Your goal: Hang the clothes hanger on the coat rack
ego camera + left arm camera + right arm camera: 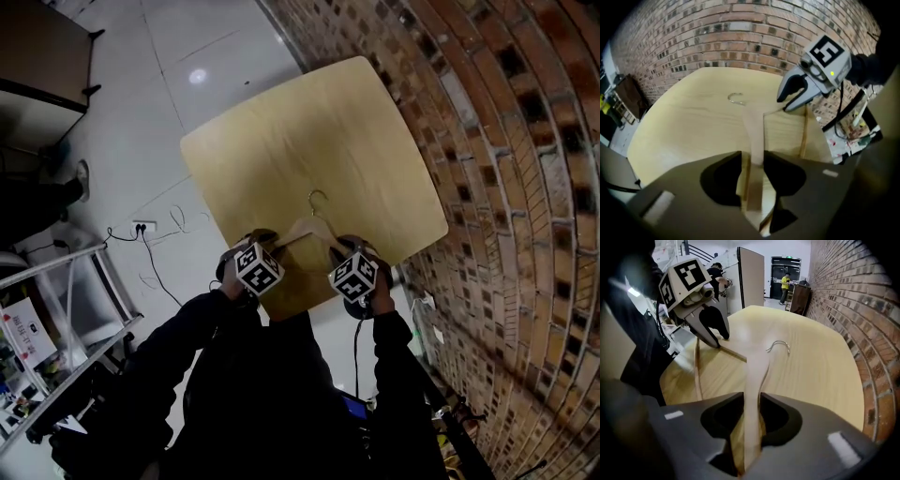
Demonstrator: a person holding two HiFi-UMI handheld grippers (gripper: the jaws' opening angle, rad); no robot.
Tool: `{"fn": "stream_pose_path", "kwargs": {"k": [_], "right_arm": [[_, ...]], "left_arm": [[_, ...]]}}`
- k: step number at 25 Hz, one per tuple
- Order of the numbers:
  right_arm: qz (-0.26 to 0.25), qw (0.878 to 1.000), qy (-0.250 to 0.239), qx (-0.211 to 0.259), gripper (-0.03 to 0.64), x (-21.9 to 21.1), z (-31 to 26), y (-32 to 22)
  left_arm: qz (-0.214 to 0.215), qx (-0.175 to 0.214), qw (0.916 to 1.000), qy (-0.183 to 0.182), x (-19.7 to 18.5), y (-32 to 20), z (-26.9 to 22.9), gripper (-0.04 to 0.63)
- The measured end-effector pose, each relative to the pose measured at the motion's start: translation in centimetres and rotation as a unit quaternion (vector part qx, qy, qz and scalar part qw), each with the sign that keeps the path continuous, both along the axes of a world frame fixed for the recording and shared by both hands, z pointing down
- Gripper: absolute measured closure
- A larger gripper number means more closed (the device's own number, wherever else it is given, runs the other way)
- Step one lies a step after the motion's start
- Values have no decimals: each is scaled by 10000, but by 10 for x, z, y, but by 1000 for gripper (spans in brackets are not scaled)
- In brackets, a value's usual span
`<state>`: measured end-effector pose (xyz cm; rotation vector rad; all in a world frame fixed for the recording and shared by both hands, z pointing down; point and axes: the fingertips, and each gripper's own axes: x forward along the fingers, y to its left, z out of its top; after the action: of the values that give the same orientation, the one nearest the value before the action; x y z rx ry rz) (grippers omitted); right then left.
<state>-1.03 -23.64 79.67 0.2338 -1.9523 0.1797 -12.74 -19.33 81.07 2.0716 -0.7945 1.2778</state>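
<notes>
A pale wooden clothes hanger [314, 230] with a metal hook [319, 199] lies flat on the light wooden table [281, 131], near its front edge. My left gripper [265, 242] is shut on the hanger's left shoulder end, and my right gripper [349, 246] is shut on the right one. In the left gripper view the hanger arm [754, 126] runs out from between the jaws [753, 161] toward the hook [736, 98], with the right gripper [790, 101] beyond. The right gripper view mirrors this: arm [757, 371], own jaws [752, 404], left gripper [717, 341]. No coat rack is in view.
A brick wall [506, 141] runs along the table's right side. A metal shelf frame [84, 281] stands at the left, with a floor socket and cable [142, 227] beside it. A dark cabinet [37, 47] sits at the far left. A person in yellow [786, 284] stands far off.
</notes>
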Motion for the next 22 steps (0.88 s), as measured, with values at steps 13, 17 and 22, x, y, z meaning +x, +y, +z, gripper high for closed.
{"fn": "stream_pose_path", "kwargs": {"k": [13,17,22], "right_arm": [[260,9994,175,112,526,-2,-4,8],[774,9957,143,483,526,0,-33,6],[1396,9842,218,1068,526,-6,-92,13]], "left_arm": [[596,-345,9976,116,4,5,-3,509],[1040,93,9943,206,2,-8,-29,509],[1607,681,9840,369,-7,-16,-85,509]]}}
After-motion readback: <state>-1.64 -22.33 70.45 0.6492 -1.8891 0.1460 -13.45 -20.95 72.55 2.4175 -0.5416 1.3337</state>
